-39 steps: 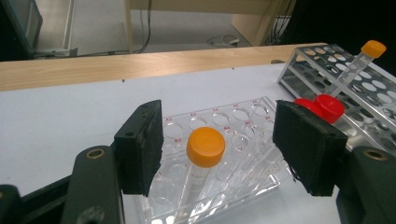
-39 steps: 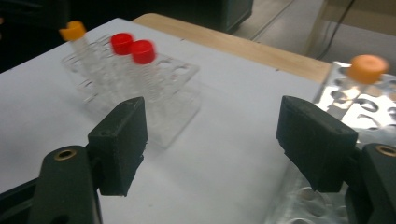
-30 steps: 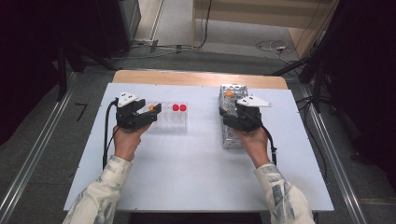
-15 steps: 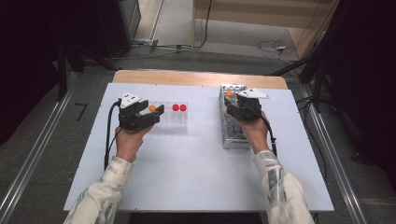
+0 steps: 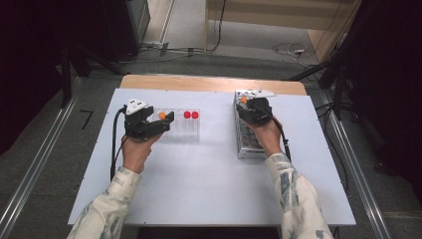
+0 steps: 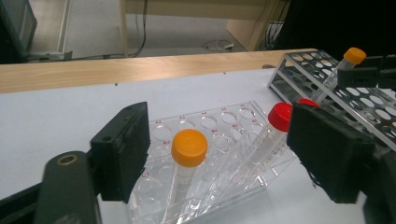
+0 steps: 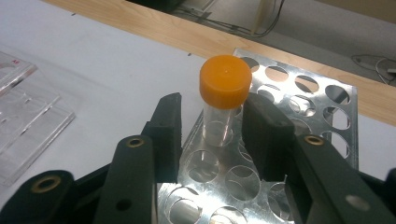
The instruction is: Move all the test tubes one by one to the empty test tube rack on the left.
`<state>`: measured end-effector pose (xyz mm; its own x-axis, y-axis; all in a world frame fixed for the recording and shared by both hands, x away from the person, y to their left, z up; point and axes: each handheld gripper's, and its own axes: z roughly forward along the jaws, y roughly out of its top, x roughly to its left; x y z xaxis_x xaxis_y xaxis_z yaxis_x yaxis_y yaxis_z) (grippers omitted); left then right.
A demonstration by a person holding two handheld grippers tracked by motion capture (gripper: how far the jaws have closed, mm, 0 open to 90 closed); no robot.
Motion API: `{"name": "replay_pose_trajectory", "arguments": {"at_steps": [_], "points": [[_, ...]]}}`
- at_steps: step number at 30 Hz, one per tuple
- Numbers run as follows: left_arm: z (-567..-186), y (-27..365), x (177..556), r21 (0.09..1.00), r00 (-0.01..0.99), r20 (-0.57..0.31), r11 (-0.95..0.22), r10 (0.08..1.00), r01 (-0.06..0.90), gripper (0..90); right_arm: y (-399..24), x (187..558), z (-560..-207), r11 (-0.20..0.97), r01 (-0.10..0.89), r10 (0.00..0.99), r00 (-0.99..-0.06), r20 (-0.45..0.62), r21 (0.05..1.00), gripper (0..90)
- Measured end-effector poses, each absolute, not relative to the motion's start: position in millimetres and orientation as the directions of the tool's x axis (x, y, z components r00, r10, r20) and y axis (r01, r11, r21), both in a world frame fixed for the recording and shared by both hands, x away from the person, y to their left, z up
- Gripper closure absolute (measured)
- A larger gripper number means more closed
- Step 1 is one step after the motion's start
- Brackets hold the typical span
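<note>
Tabletop first: the white rectangular table [image 5: 199, 199] carries two racks well apart, a perforated shiny metal tube rack [image 5: 247, 149] on the person's right and a clear plastic tube rack [image 5: 186, 130] on the left. The right gripper [image 5: 249, 105] is over the far end of the metal rack, and its jaws have just been closing around the clear tube with an orange screw cap [image 7: 223, 81] that stands in a far hole there. The tube sits between the pads with a thin gap showing on each side, so it is not yet clamped. The left gripper [image 5: 166, 119] is at the clear rack, and its jaws have just been opening. They stand wide apart on either side of a second orange-capped clear tube [image 6: 188, 148] that leans in its hole, touching neither pad, with two red-capped tubes [image 5: 191, 115] a little farther along the same rack. The step in hand looks like taking the tube out of the metal rack. To do it well, I would centre the tube between the pads, close on the clear barrel just below the cap rather than on the cap itself, and then lift straight along the hole's axis, so the tube does not scrape or tip the rack.
</note>
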<state>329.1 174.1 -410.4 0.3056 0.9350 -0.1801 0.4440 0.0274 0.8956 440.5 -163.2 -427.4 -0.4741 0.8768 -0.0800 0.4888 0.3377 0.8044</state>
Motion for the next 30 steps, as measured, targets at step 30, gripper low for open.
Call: {"name": "replay_pose_trajectory", "arguments": {"at_steps": [30], "points": [[-407,174,326,0.894,0.309,-0.198,0.042,0.93,0.446,15.6,-165,439,-409,0.33,0.469,0.883,-0.461,-0.092,0.819,71.7]]}}
